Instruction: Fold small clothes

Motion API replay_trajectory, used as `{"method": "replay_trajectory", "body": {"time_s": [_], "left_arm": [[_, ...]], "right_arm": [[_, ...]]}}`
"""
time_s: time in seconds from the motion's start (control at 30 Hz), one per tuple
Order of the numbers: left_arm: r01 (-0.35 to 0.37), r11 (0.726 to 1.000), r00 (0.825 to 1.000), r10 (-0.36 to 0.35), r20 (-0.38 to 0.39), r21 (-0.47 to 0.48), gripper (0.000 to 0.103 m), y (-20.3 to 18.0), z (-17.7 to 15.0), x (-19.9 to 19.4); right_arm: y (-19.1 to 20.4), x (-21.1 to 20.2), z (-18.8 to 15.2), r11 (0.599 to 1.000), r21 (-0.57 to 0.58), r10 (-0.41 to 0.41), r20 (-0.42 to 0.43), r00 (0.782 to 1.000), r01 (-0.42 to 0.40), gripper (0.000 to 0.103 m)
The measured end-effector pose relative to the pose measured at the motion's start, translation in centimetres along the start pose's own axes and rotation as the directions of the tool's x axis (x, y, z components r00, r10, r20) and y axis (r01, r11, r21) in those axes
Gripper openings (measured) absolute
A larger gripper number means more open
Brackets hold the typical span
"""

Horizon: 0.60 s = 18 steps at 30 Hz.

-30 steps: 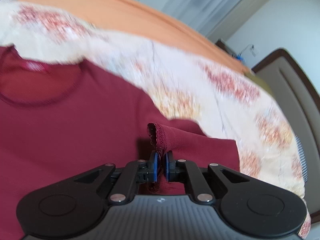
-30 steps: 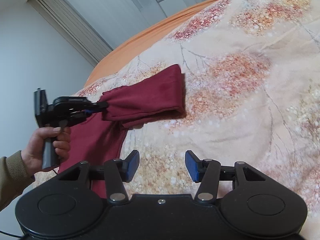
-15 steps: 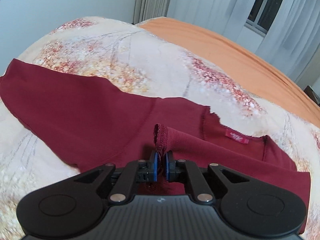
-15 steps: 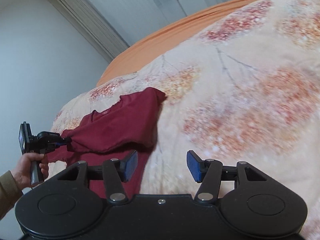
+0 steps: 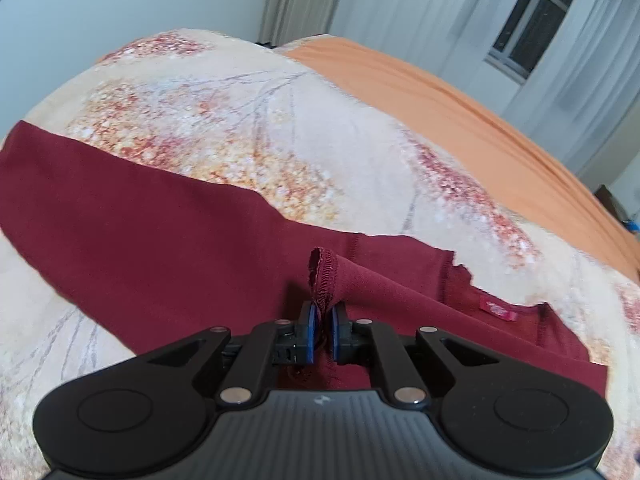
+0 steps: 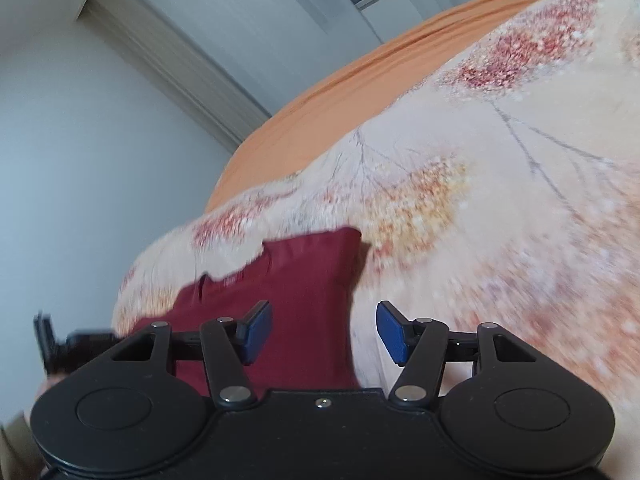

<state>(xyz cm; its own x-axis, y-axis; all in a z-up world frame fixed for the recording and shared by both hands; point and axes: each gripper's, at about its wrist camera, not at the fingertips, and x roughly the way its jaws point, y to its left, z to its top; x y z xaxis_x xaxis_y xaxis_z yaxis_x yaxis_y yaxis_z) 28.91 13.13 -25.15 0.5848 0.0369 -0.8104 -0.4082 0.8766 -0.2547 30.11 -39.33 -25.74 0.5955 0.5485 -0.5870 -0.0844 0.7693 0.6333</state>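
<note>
My left tool [image 5: 320, 330] was clenched on the hem of the maroon shirt [image 5: 160, 240], which lay spread on the bed [image 5: 360, 140]. Right tool [image 6: 325, 330] was released, nothing btwn pads. Risk: thin pinch could slip if I tugged, bunching the fold. Red neck label [image 5: 497, 309] unreadable.

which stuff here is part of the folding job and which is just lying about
Part of the job:
- maroon shirt, hem pinched in the left tool
- right tool, open, nothing between its pads

Just there:
- floral bedcover, under the shirt
- orange sheet
- curtains
- window
</note>
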Motion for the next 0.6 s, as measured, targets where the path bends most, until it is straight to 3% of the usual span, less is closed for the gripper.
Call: {"method": "replay_trajectory", "body": {"time_s": [0.23, 0.3, 0.33, 0.47, 0.53, 0.6], "left_arm": [[0.048, 0.998, 0.998, -0.045, -0.048, 0.047, 0.01, 0.3, -0.1, 1.3], [0.058, 0.997, 0.997, -0.054, -0.061, 0.056, 0.01, 0.3, 0.0, 1.8], [0.064, 0.996, 0.996, -0.06, -0.071, 0.063, 0.01, 0.2, 0.1, 2.0], [0.095, 0.99, 0.991, -0.084, -0.107, 0.106, 0.01, -0.3, 1.0, 2.3], [0.101, 0.988, 0.99, -0.087, -0.112, 0.117, 0.01, -0.7, 1.5, 2.4], [0.06, 0.991, 0.99, -0.043, -0.133, 0.123, 0.01, -0.9, 1.7, 3.6]], "right_arm": [[-2.5, 9.3, 3.0, 0.986, 0.166, 0.024, -0.048, 0.999, -0.016, 0.045], [-2.6, 11.0, 3.3, 0.984, 0.175, 0.046, -0.086, 0.995, -0.03, 0.013], [-2.5, 11.7, 3.7, 0.987, 0.153, 0.058, -0.103, 0.993, -0.042, 0.004], [-1.4, 11.3, 6.4, 0.996, 0.089, 0.01, -0.046, 0.999, -0.006, 0.004], [-1.0, 12.3, 6.6, 0.996, 0.027, -0.076, -0.095, 0.993, 0.079, 0.004], [-1.5, 13.5, 5.8, 0.987, -0.002, -0.159, -0.164, 0.973, 0.161, 0.018]]}}
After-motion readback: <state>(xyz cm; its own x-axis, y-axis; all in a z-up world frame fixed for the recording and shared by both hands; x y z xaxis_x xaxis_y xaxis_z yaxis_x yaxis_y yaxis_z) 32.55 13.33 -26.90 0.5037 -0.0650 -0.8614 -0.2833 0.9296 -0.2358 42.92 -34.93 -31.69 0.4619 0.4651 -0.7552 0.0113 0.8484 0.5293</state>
